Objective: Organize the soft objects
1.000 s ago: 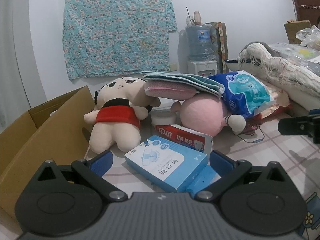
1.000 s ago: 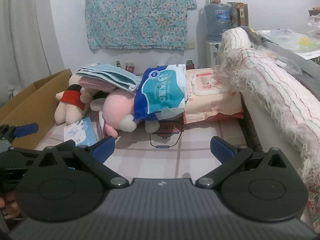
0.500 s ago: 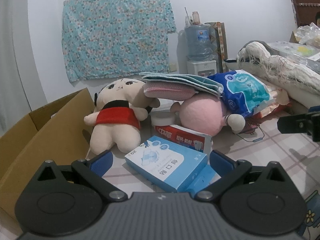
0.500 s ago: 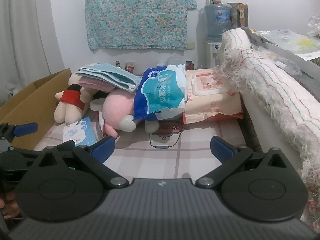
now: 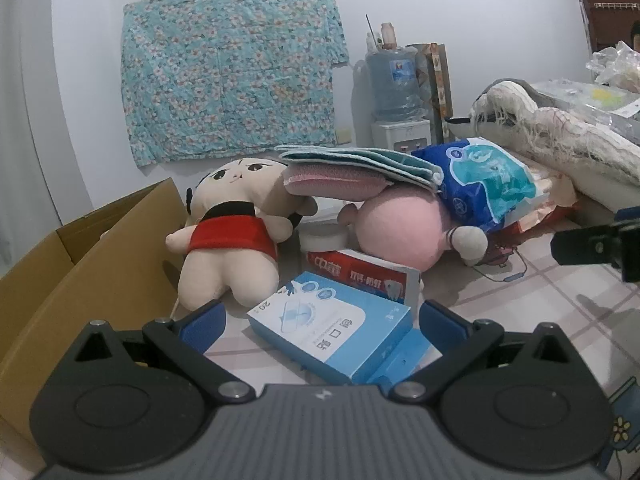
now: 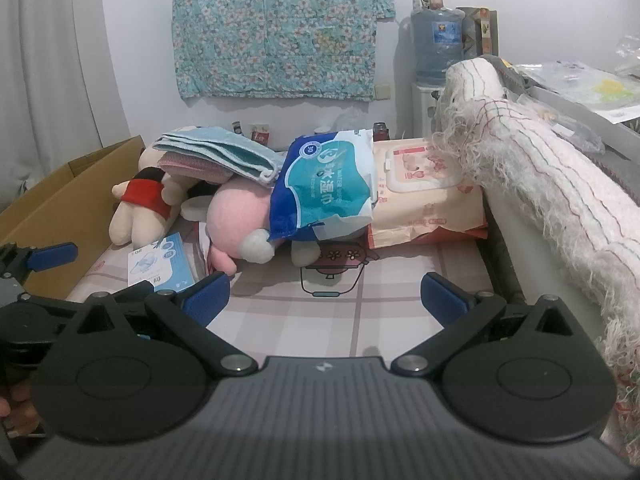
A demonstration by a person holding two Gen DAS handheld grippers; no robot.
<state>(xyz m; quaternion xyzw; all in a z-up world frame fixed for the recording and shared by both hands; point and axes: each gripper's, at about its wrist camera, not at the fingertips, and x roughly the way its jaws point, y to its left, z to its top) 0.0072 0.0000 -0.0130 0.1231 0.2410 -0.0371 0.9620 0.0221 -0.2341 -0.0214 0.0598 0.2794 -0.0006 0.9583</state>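
A beige doll in a red top lies beside a cardboard box. A pink plush lies next to it, with folded teal and pink cloths on top and a blue wet-wipe pack against it. My left gripper is open, its fingers either side of a blue plaster box on the table. My right gripper is open and empty over the checked tablecloth.
A red toothpaste box lies behind the plaster box. A beige wipe pack sits at the back. A fringed white blanket runs along the right edge. A water dispenser and a floral cloth stand at the wall.
The left wrist view has drifted slightly; both grippers stay open and nothing on the table has moved.
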